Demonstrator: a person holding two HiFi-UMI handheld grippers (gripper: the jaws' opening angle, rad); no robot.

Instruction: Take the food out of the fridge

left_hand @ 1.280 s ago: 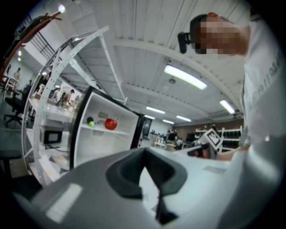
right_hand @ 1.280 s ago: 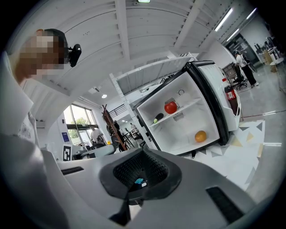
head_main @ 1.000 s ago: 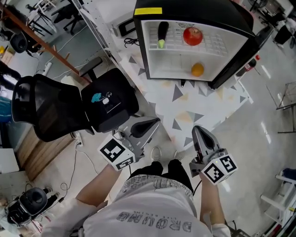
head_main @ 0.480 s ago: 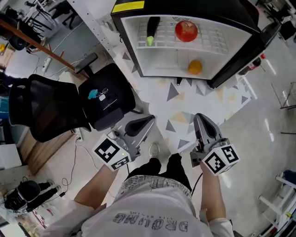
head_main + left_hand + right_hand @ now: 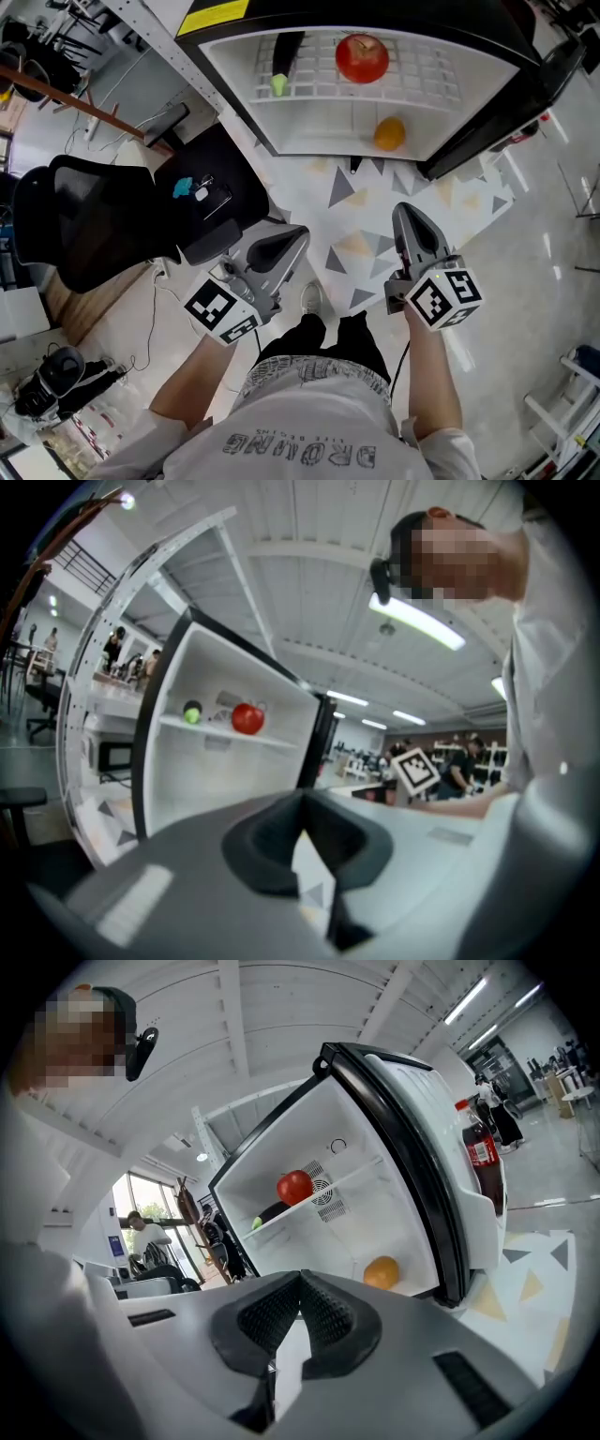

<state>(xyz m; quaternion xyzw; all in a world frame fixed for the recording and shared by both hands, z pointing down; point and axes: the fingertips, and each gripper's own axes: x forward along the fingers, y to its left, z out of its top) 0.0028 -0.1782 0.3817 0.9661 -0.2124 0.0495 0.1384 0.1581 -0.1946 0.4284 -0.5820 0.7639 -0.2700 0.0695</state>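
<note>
Left claw [image 5: 300, 232], right claw [image 5: 405, 209] closed, empty | fridge [image 5: 309, 122]: 1 apple [image 5: 362, 57], 1 orange [image 5: 389, 134], 1 eggplant [image 5: 284, 54]

Bright, even light comes from the long white ceiling lamps [image 5: 417, 622], glare lies on the glossy grey floor [image 5: 539, 253], and both gripper views bend strongly and darken at the edges.

Black office chair [image 5: 84, 220] left of triangle-patterned floor mat [image 5: 375, 217], small blue item [image 5: 183, 187] on the chair seat
</note>
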